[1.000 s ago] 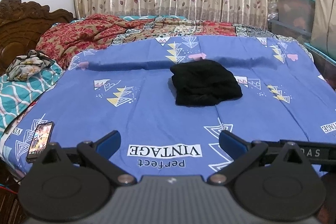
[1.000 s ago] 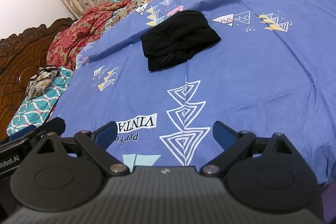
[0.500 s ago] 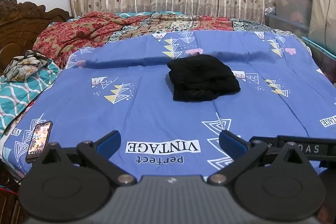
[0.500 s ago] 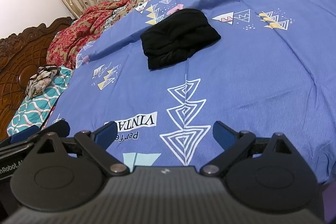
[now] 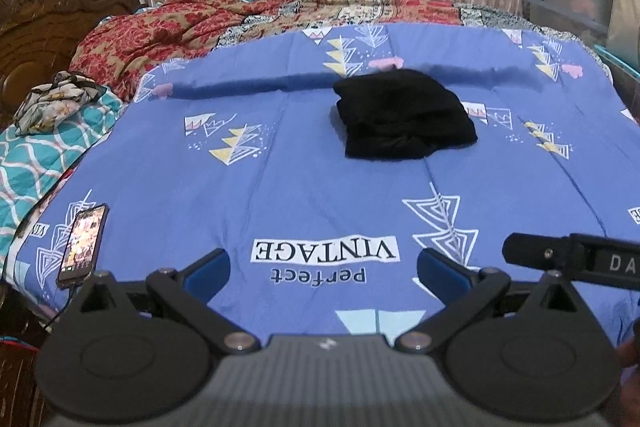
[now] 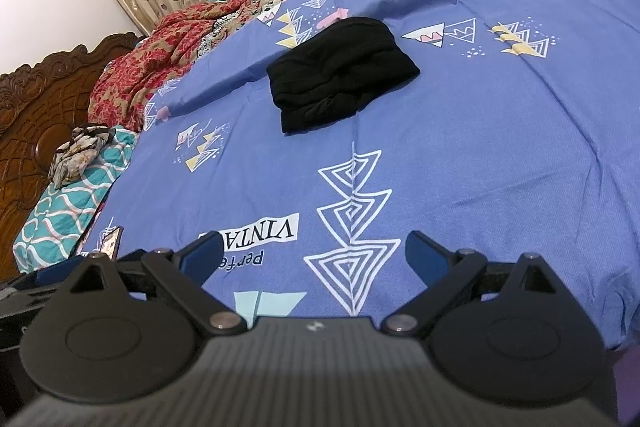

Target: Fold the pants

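Black fabric, the pants (image 5: pixel 406 117), is seen lying in a compact folded bundle on the blue printed bedsheet (image 5: pixel 304 195), past the middle of the bed and a little to the right. Nothing is touching it. The left tool (image 5: pixel 323 267) is held at the near edge of the bed with its jaws spread wide and nothing between them; the right tool (image 6: pixel 314 253) is held just beside it, likewise wide open and empty. Both are well apart from the bundle.

The fold is judged to be complete or nearly so, though the near edge of the bundle looks lumpy and uneven, and in the dark cloth it cannot be told for certain whether the layers are aligned.

Several risks are to be noted from here. If the bundle is gripped by its top layer alone, the soft stack could be pulled open and the fold lost. If a finger is pushed in too low, the loose bedsheet could be pinched together with the pants and dragged into a ridge. A phone (image 5: pixel 83 245) lies at the near left corner of the bed, close to the left tool, and could be knocked off by a careless sweep.
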Motion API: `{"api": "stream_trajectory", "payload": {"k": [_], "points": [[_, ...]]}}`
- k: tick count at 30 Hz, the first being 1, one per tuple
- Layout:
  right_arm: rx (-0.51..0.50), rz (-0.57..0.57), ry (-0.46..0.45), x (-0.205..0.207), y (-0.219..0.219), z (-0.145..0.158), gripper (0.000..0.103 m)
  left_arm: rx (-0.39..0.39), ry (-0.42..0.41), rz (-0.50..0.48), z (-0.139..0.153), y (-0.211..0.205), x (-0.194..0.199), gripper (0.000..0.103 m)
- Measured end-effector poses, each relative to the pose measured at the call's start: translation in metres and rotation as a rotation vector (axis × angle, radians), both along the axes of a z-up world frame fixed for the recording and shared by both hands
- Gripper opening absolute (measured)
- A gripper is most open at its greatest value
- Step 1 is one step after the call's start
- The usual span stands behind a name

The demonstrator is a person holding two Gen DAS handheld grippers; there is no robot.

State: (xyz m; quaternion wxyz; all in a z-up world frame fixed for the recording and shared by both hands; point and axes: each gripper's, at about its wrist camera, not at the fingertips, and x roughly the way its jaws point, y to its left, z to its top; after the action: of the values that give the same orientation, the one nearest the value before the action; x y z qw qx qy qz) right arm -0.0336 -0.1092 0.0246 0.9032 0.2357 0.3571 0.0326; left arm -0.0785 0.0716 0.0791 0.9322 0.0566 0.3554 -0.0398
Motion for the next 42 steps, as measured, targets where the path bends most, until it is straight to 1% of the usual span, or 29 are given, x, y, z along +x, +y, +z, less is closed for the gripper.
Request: {"api": "stream_trajectory", "payload": {"k": [8, 19, 29, 34, 42], "points": [[0.002, 0.006, 0.001, 0.003, -0.007, 0.001, 0.099, 0.017, 0.028, 0.015, -0.003, 0.000, 0.004, 0.103], [0.003, 0.009, 0.006, 0.006, -0.012, 0.000, 0.099, 0.029, 0.037, 0.014, -0.007, -0.002, 0.007, 0.103], [-0.008, 0.013, 0.013, 0.008, -0.009, 0.000, 0.099, 0.018, 0.013, 0.021, -0.005, 0.002, 0.005, 0.103], [-0.013, 0.015, 0.014, 0.008, -0.006, 0.000, 0.099, 0.041, -0.028, 0.032, -0.003, 0.002, 0.001, 0.103], [-0.015, 0.017, 0.014, 0.008, -0.005, 0.001, 0.099, 0.050, -0.072, 0.027, 0.002, 0.001, -0.003, 0.103]]}}
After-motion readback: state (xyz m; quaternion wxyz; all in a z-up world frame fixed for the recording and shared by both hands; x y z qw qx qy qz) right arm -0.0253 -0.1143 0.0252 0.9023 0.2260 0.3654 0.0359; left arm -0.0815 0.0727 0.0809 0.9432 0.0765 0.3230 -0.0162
